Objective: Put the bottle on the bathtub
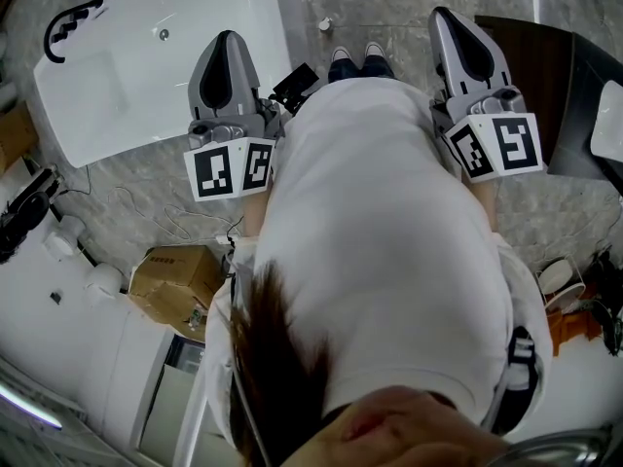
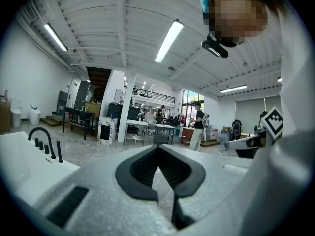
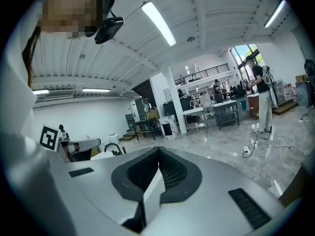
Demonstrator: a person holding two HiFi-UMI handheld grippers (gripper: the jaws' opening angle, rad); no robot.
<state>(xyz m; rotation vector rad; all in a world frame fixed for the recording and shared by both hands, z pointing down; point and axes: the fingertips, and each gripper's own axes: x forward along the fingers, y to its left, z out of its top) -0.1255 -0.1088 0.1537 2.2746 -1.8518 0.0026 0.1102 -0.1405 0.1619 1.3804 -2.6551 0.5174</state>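
Bathtub (image 1: 195,27) sits at ten o'clock, no bottle in view; left gripper (image 1: 227,42) and right gripper (image 1: 448,19) are closed and empty, so find the bottle first, then open the jaws.

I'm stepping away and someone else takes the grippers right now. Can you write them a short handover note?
Left gripper: shut, empty.
Right gripper: shut, empty.
Both point forward beside the person's body.
Bathtub: ahead on the left, white, with a black faucet.
Bottle: in no view.
Done: nothing that shows.
Left: find the bottle, grip it, set it on the bathtub.
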